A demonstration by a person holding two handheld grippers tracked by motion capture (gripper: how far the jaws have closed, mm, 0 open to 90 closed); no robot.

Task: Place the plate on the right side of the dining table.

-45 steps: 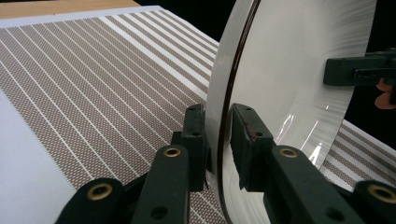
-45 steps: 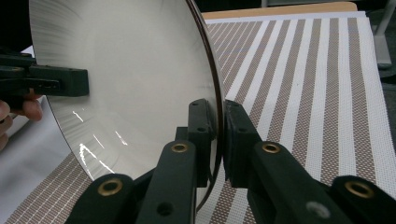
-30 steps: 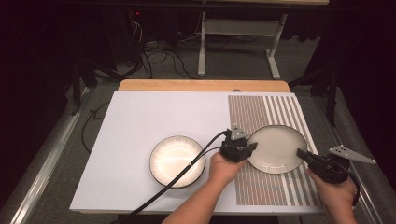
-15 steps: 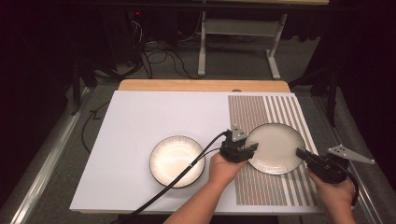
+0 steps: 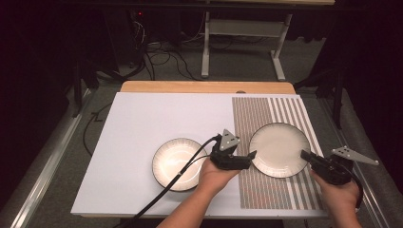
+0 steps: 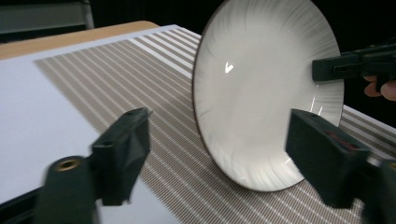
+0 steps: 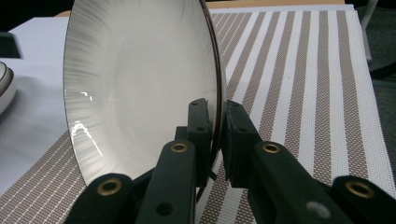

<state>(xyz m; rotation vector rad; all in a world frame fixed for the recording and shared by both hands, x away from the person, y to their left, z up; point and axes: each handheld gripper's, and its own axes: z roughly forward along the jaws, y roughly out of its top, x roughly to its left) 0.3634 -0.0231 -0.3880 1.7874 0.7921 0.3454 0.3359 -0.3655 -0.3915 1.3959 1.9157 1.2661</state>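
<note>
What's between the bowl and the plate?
The left gripper, jaws open toward the plate, plus its hand; its cable crosses the bowl. Seen in the high view.

Left gripper (image 5: 251, 156) jaws spread wide — right gripper (image 5: 304, 154) jaws pinched together, both hand-held, pointing inward.

The round white plate with a thin dark rim (image 5: 279, 148) is tipped up, its edge pinched between the right gripper (image 7: 215, 122) jaws, over the striped mat (image 5: 252, 118).
</note>
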